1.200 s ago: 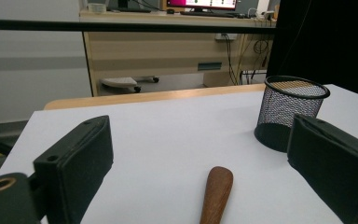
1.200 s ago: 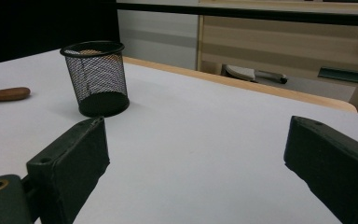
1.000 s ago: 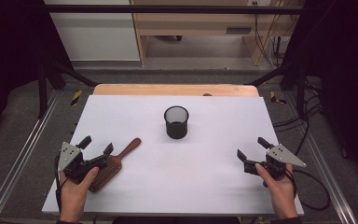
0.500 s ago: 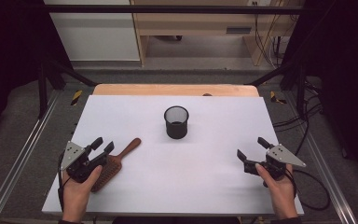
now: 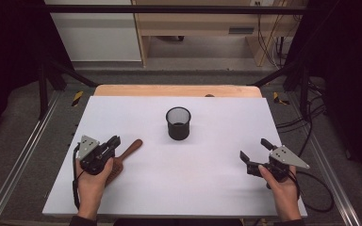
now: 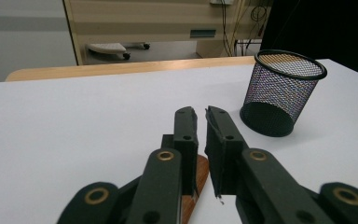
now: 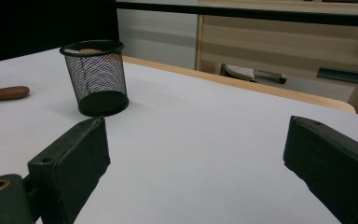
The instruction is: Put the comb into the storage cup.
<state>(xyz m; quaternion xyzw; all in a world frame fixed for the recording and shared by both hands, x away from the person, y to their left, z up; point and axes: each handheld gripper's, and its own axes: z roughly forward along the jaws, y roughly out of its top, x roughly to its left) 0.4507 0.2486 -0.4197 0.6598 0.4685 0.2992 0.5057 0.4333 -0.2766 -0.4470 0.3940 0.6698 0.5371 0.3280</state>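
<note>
I am closing my left gripper (image 5: 114, 142) on nothing yet over the wooden brush (image 5: 122, 157) lying left of the mesh cup (image 5: 178, 123), my right gripper (image 5: 255, 151) waiting wide open.

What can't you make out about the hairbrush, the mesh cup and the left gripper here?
- High view: the hairbrush head is mostly hidden under the left gripper.
- Left gripper view: its jaws, which have just been closing, cover nearly all of the brush, so whether they pinch it cannot be told.
- Right gripper view: the picture's left edge cuts off the brush, leaving only its handle tip.
- High view: the mesh cup is too dark inside to show its contents.
</note>
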